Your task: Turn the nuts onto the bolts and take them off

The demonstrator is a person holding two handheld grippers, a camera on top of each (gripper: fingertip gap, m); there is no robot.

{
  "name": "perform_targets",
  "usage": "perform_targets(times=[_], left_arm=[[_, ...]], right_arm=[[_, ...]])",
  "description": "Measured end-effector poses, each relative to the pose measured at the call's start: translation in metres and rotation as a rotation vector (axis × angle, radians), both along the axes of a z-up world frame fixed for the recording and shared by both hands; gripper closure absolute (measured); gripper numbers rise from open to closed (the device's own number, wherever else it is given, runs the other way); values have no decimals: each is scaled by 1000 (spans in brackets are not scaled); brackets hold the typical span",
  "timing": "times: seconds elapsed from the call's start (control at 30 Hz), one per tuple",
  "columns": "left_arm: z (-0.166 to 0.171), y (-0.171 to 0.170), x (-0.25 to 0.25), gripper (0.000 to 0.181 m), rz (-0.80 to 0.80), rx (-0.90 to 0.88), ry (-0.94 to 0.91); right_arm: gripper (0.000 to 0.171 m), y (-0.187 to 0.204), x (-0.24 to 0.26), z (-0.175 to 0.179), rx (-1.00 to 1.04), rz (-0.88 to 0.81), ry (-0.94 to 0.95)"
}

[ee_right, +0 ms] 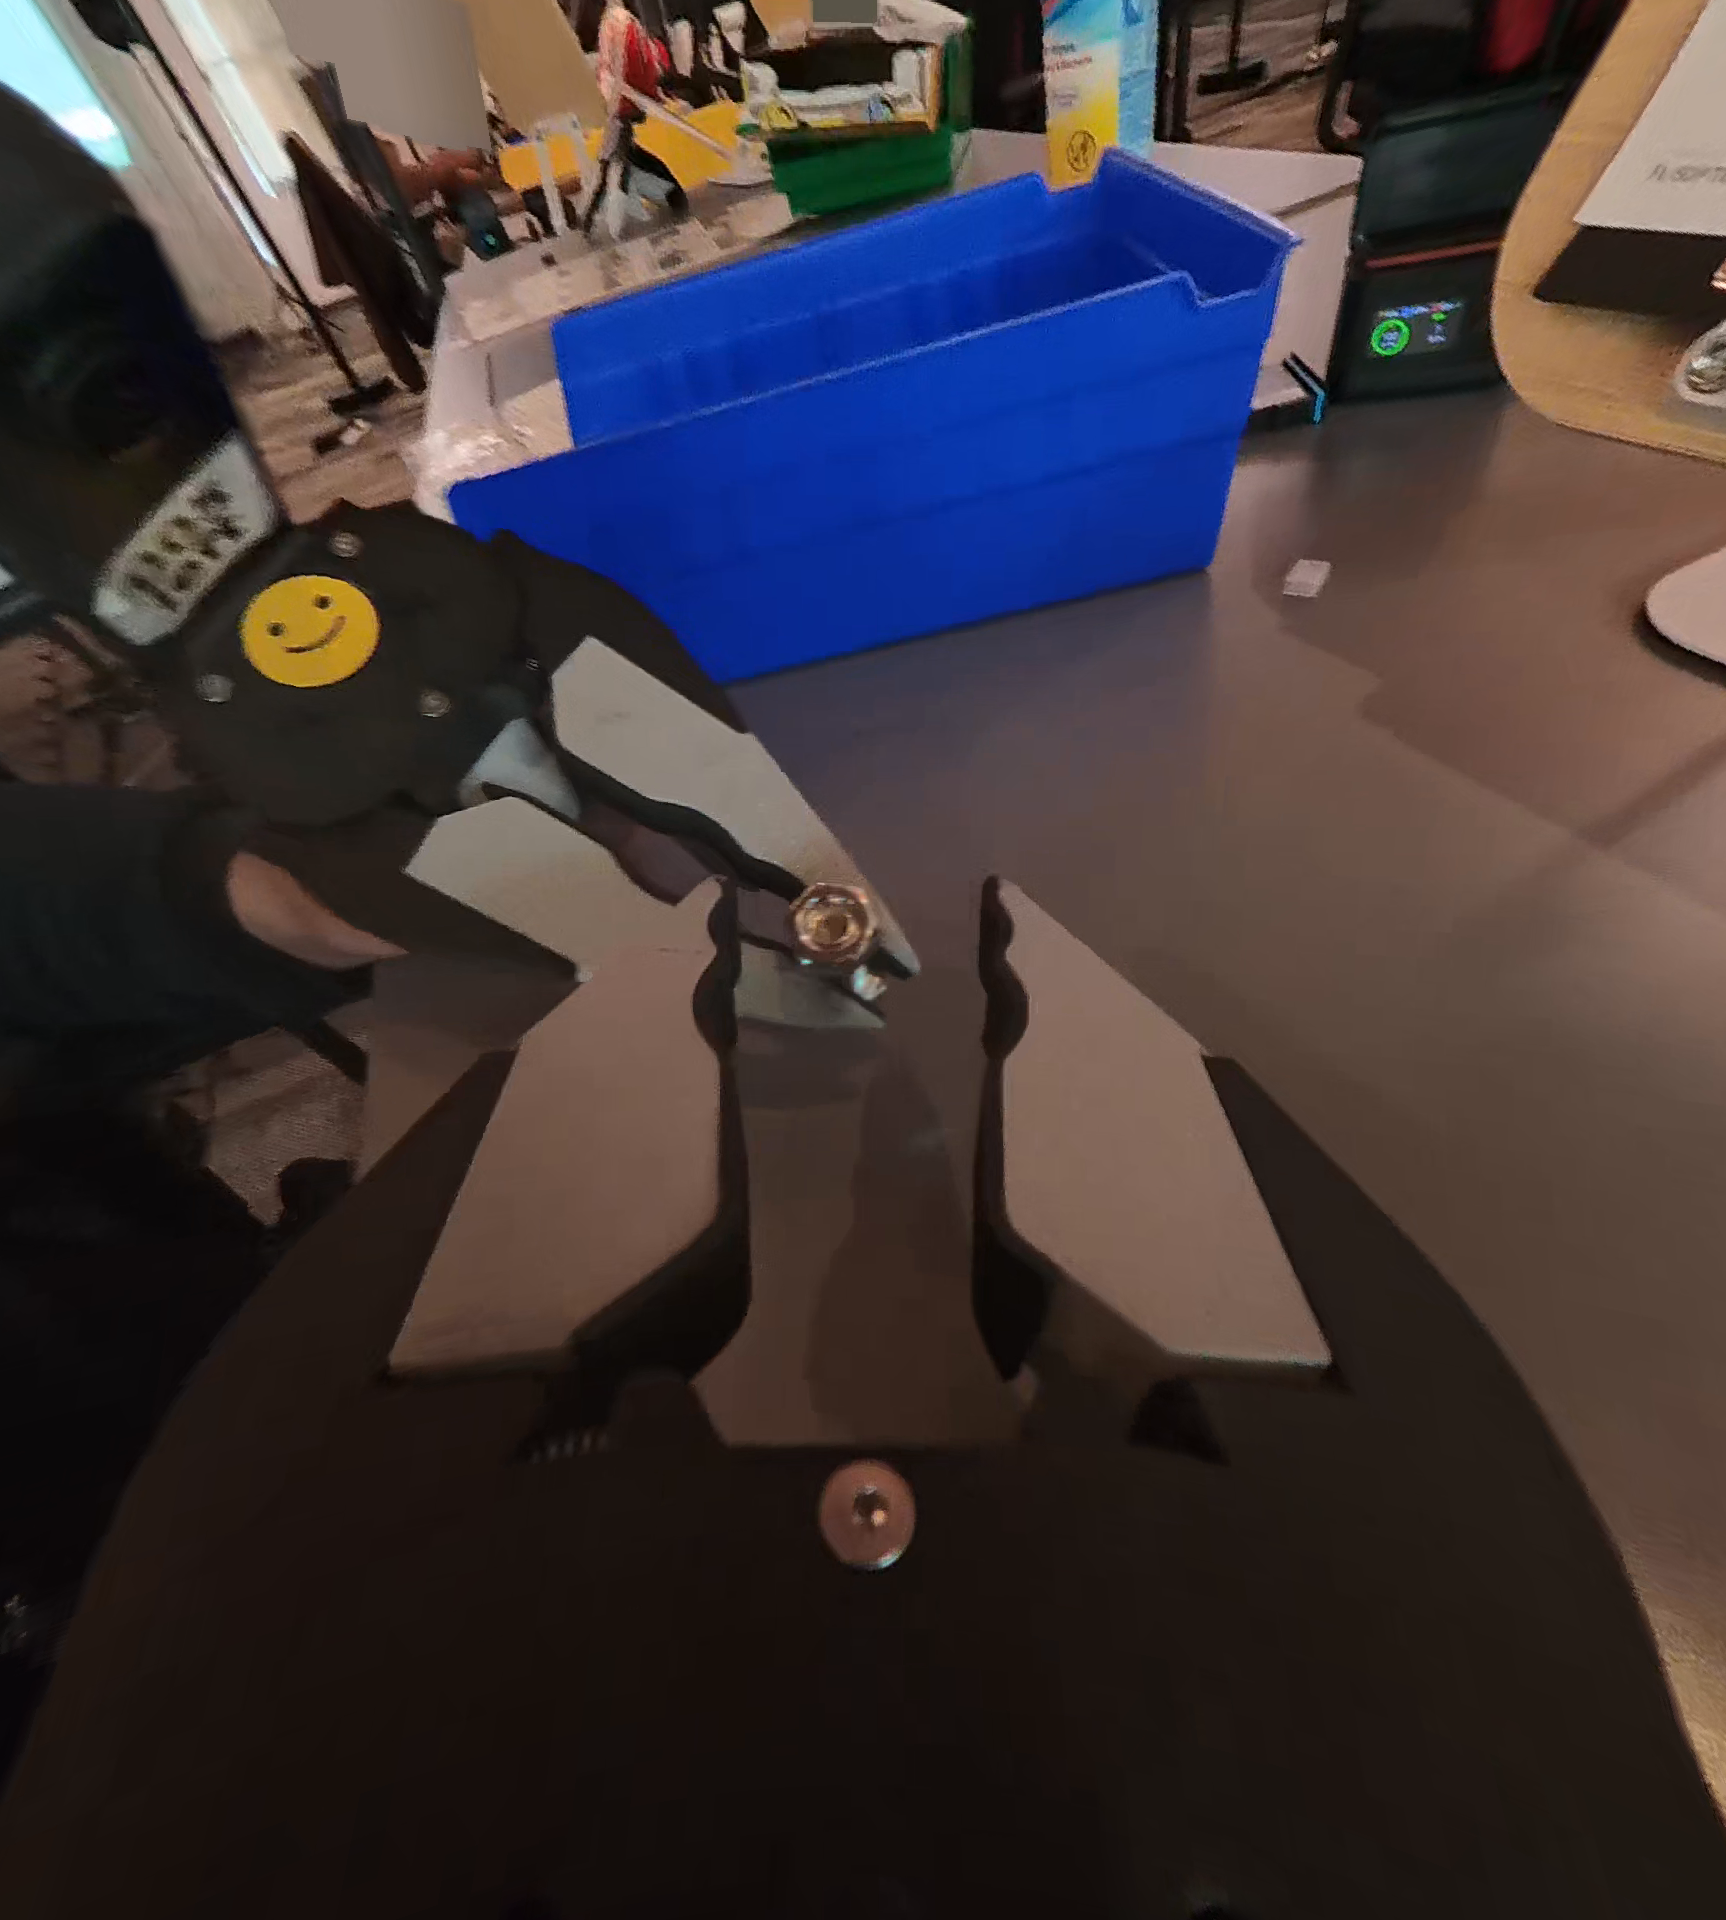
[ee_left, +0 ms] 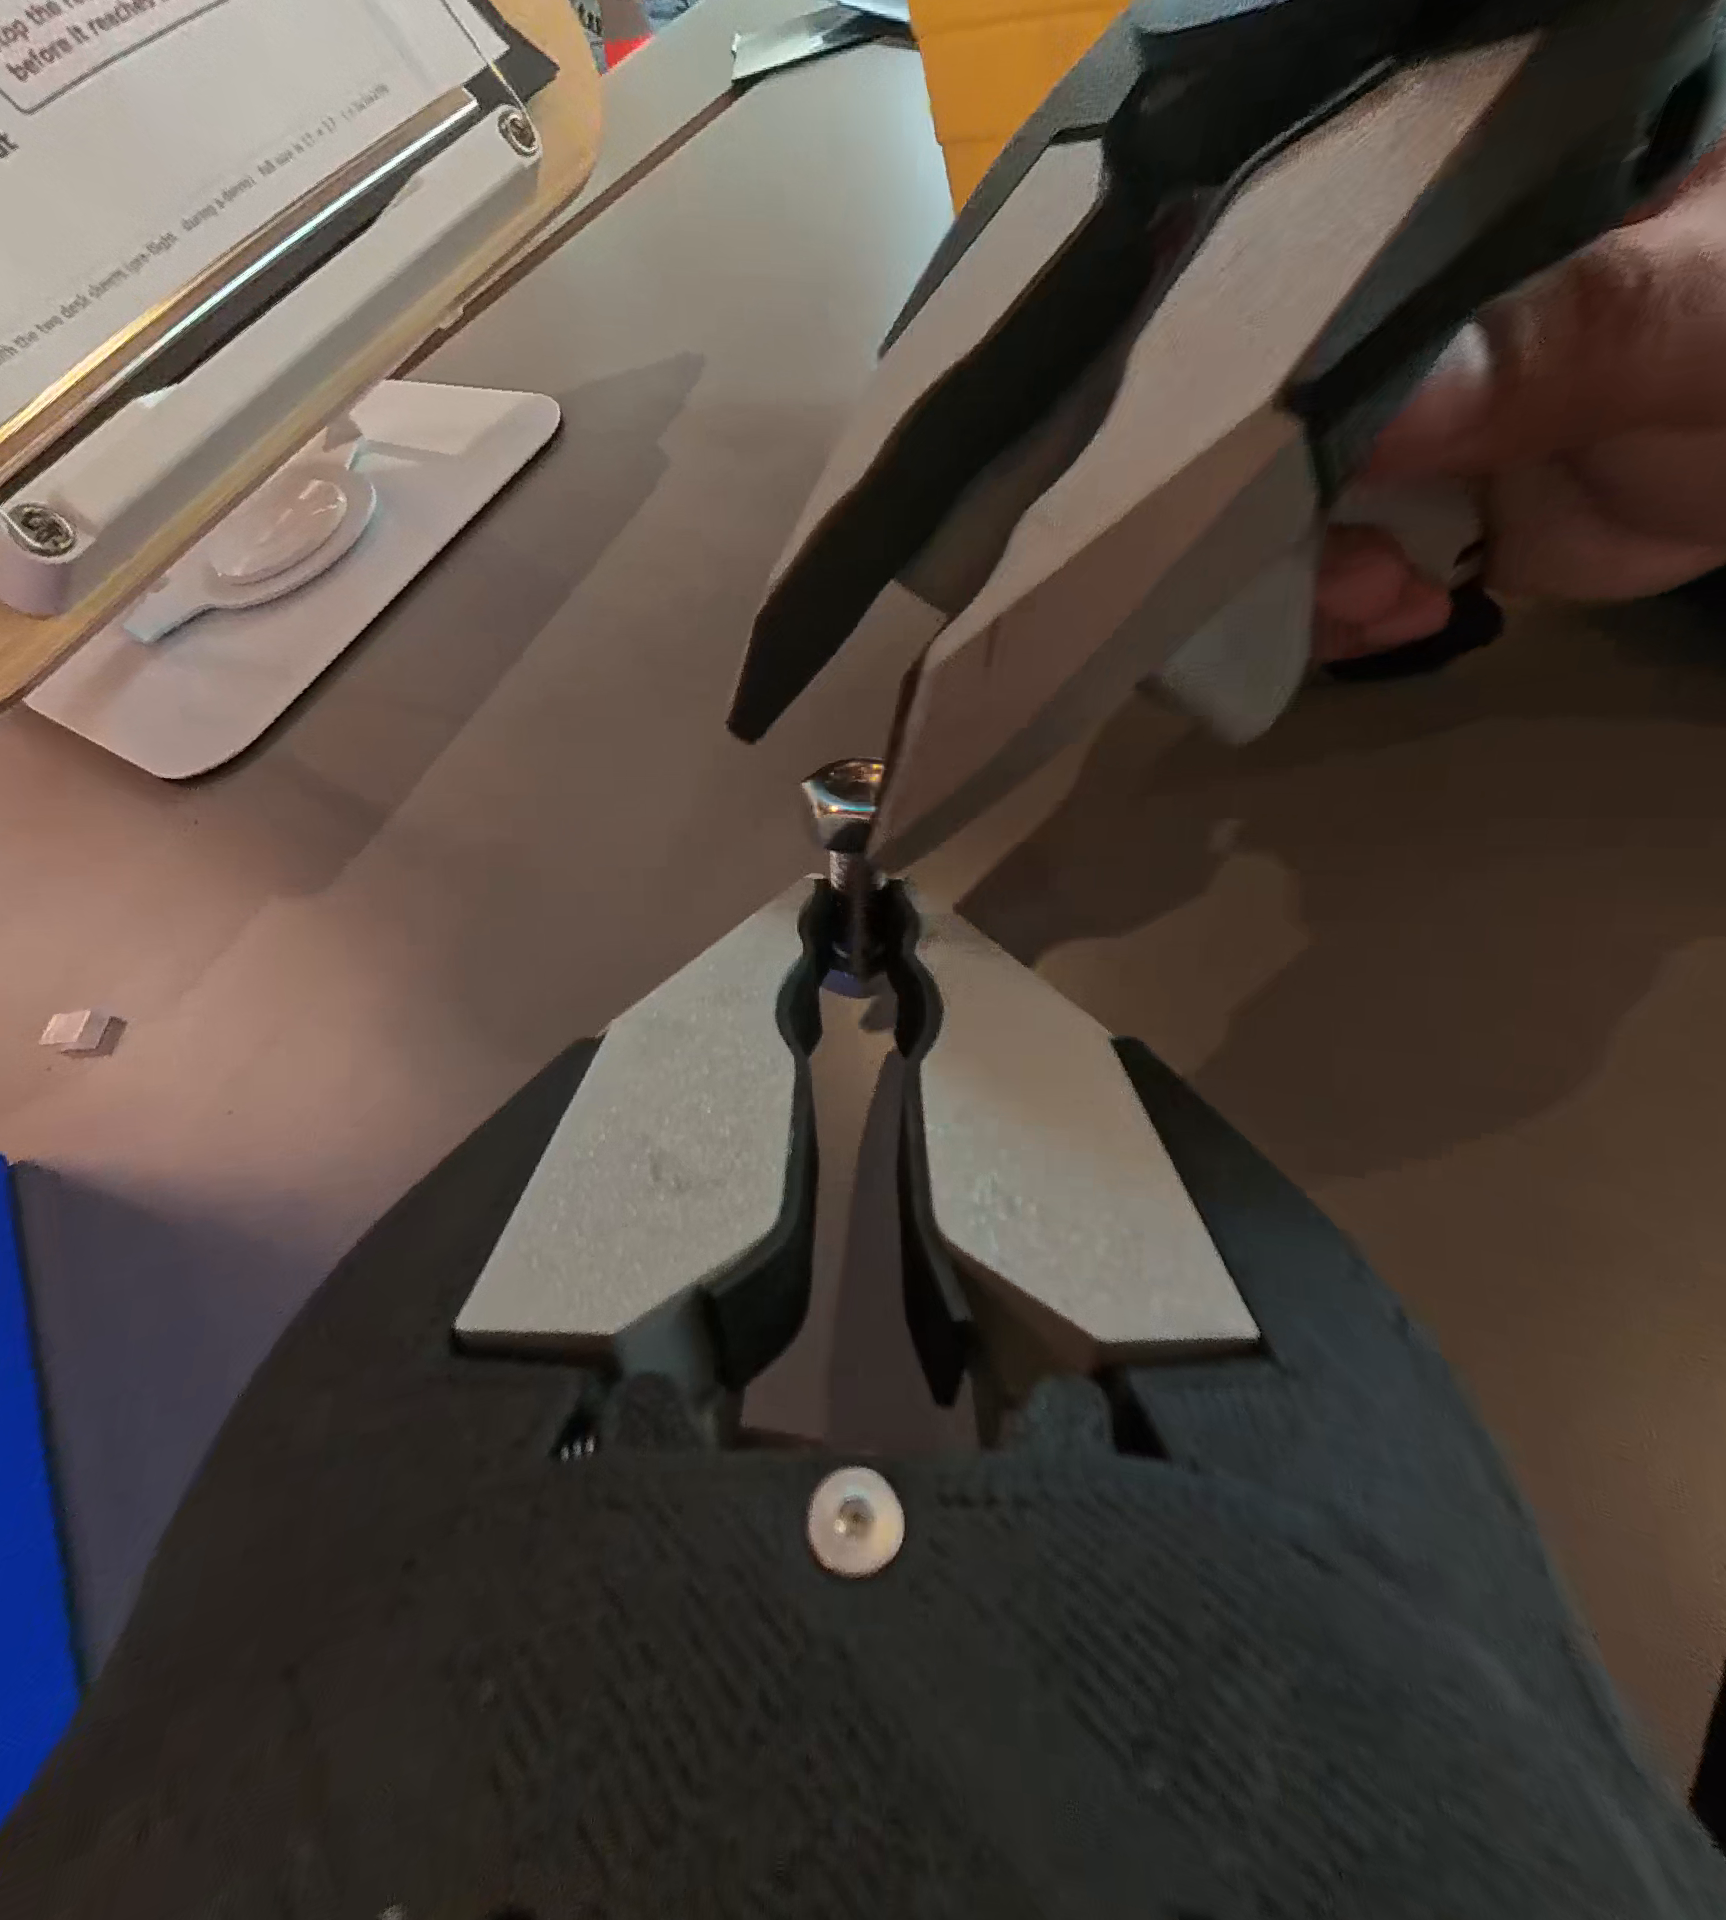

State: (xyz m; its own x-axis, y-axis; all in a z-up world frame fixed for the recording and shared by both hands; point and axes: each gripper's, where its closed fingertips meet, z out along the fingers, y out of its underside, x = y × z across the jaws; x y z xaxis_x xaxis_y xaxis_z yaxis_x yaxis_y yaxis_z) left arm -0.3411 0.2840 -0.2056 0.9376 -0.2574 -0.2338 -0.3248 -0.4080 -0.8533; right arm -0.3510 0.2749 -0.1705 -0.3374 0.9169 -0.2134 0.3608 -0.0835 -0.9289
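Above the worktop (ee_left: 547,935), the left tongs (ee_left: 854,904) clamp the bolt (ee_left: 843,821) upright; the right tongs (ee_right: 859,935) gape wide around its head, risking a glancing knock that skews it.

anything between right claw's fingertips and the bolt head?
Nothing: in the right wrist view the open right claw has only air before the bolt, held in the left claw.

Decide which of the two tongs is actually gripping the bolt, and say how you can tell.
The left tongs: they are shut on the bolt below its hex head. The right tongs stand open around the bolt head, with a clear gap.
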Motion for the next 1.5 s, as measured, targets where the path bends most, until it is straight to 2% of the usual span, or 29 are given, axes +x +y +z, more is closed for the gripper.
perform_targets(times=[0.17, 0.2, 0.27, 0.5, 0.57, 0.67, 0.77, 0.8, 1.1, 1.13, 1.2, 1.27, 1.33, 1.5], left_arm=[[-2, 2, -2, 174, 22, -9, 24], [-1, 1, -1, 174, 10, -1, 10], [0, 1, -1, 174, 11, 3, 1], [2, 0, 3, 174, -1, 20, 11], [5, -1, 7, 175, -12, 39, 20], [6, -2, 7, 174, -7, 51, 43], [11, -2, 1, 174, 8, 67, -1], [10, -3, 1, 174, 5, 59, -23], [8, -3, 8, 175, -16, 62, 35], [9, -4, 7, 174, -5, 69, 50], [12, -3, 0, 174, 32, 84, 59], [14, -4, -2, 174, 33, 89, 11], [13, -4, -4, 174, 34, 84, 10], [11, -4, 6, 174, -1, 82, 64]], right_arm=[[127, 23, 8, -22, 82, -101, -100], [140, 31, 11, -28, 117, -141, -121], [142, 39, 13, -32, 170, -174, -131], [133, 13, 20, 14, -3, -35, 92], [132, 5, 18, 17, -52, 9, 97], [131, 2, 12, -2, -11, 13, 2], [145, 35, 14, -36, 97, -143, -157], [145, 39, 15, -39, 99, -166, -177], [133, -3, 19, 16, -86, 53, 85], [139, 3, 14, 8, -63, 10, 49], [140, 12, 13, -21, 0, -29, -93], [145, 25, 15, -39, 85, -103, -180], [144, 24, 17, -28, 59, -101, -116], [125, -2, 25, 17, -89, 57, 91]])
